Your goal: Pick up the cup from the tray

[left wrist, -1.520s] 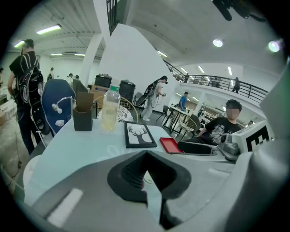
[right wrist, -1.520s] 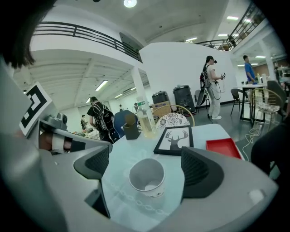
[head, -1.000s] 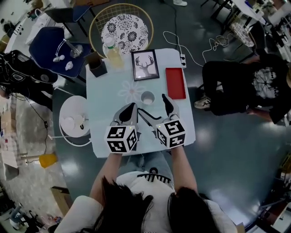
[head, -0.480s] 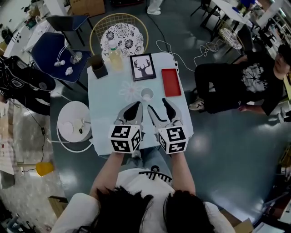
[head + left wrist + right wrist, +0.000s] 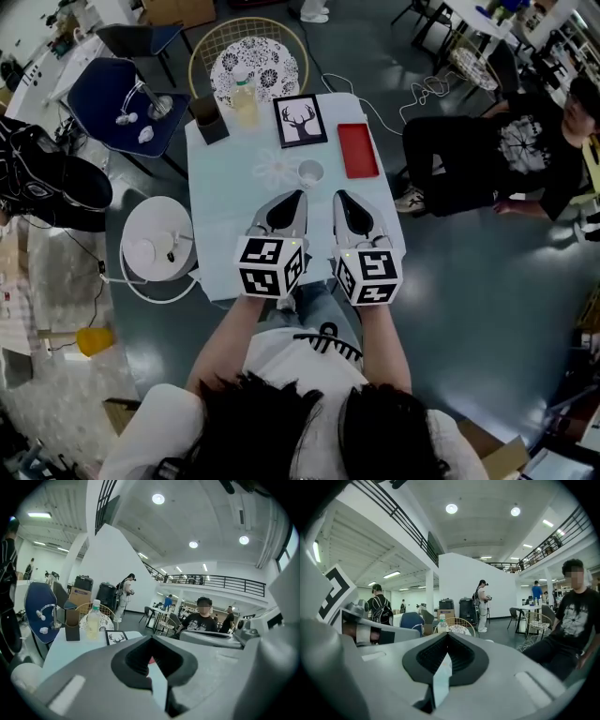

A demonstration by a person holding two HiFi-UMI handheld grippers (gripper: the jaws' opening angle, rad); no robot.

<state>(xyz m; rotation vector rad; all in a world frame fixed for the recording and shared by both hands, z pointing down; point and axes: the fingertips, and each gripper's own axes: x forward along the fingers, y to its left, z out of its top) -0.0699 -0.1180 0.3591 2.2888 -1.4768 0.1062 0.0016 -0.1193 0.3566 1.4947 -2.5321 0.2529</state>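
A small white cup [image 5: 309, 173] stands upright on the pale blue table [image 5: 220, 202], just left of the flat red tray [image 5: 358, 150] and not on it. My left gripper [image 5: 296, 195] and right gripper [image 5: 341, 195] hover side by side short of the cup, apart from it, with the cup ahead between their tips. The left gripper [image 5: 151, 637] has its jaws together and holds nothing. The right gripper [image 5: 447, 633] has just been closing and its jaws now meet, empty. Neither gripper view shows the cup.
At the table's far end stand a framed deer picture [image 5: 300, 121], a bottle of yellow drink [image 5: 246, 101] and a dark box [image 5: 208, 122]. A wicker chair [image 5: 251, 61], a blue chair [image 5: 117, 98] and a white round stand [image 5: 155, 248] flank the table. A person sits at the right [image 5: 487, 155].
Both grippers have risen and drawn back from the cup toward the person. The right jaws went from wide open to shut with nothing in them. The cup stayed on the table.
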